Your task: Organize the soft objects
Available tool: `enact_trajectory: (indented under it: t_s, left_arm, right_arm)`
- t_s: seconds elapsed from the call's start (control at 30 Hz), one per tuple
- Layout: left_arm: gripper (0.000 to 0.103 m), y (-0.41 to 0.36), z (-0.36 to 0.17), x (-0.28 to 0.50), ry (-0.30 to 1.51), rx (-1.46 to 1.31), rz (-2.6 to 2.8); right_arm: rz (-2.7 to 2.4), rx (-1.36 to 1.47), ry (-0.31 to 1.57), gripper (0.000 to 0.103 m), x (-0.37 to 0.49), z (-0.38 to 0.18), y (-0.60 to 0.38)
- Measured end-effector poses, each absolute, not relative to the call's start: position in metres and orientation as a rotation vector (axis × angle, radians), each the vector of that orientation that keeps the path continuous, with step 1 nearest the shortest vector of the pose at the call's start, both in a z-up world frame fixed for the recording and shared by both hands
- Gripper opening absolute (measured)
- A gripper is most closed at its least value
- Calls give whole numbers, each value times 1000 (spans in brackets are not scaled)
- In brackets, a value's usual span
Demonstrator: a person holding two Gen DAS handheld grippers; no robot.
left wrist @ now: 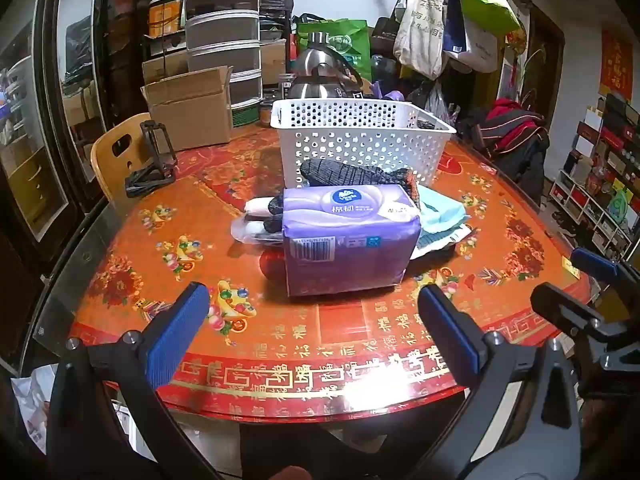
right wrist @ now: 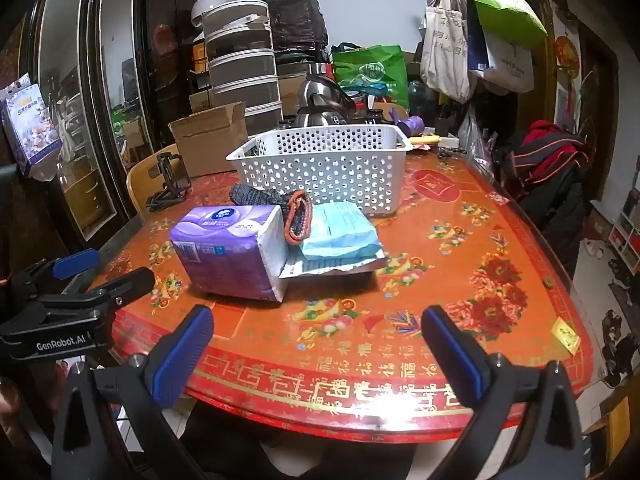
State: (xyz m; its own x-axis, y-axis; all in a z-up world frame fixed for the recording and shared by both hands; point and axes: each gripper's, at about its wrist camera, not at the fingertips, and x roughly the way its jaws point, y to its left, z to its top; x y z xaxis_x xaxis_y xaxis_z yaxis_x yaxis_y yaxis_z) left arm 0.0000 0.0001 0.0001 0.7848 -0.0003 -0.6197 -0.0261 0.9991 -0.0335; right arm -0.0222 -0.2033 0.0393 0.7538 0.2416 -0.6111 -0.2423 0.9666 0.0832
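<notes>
Left wrist view: the left gripper (left wrist: 314, 328) hangs wide apart, holding nothing, over the near table (left wrist: 360, 344) edge — the right gripper (right wrist: 318, 344) likewise. A purple tissue pack (left wrist: 346, 240) lies mid-table, socks (left wrist: 356, 174) and blue masks (right wrist: 340, 232) touching it, before the white basket (left wrist: 360, 136).

Glossy red lacquer-look desk (left wrist: 280, 332) under glaring light, perforated white plastic basket (left wrist: 360, 136), shiny purple plastic-wrapped tissue pack (left wrist: 348, 236), rough dark knitted glove (left wrist: 352, 172), polished steel kettle (left wrist: 320, 72), matt cardboard box (left wrist: 192, 108)
</notes>
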Motion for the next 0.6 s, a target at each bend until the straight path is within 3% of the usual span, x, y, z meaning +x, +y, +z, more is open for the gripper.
enact_trajectory:
  t_s: [0.6]
  left_arm:
    - [103, 0, 0, 0, 663, -30, 17]
  right_arm:
    - [262, 3, 671, 103, -22, 39, -205]
